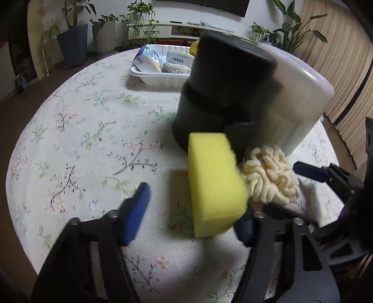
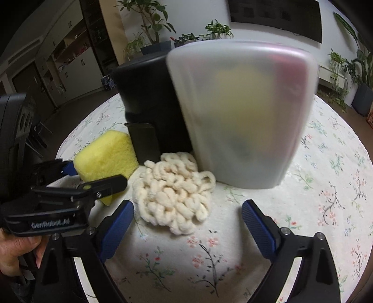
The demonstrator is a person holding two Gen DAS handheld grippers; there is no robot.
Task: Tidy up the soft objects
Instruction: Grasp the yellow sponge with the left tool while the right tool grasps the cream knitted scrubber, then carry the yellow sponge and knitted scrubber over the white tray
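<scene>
Left claw (image 1: 191,209) half open around the yellow sponge (image 1: 214,184), grip unclear. Only the right view shows the right claw (image 2: 186,223) wide open, empty, cream knitted cloth (image 2: 174,193) just ahead.

potted plants around a floral table
a flowered tablecloth (image 1: 77,130) covers the table; leafy potted plants (image 1: 72,30) line the far wall, with a dark screen (image 2: 275,16) mounted above and tan curtains (image 1: 345,70) alongside.

Porous yellow foam sponge (image 1: 214,184), looped cream yarn cloth (image 2: 174,193), frosted plastic tub (image 2: 242,111), matt floral tablecloth (image 1: 81,139).
</scene>
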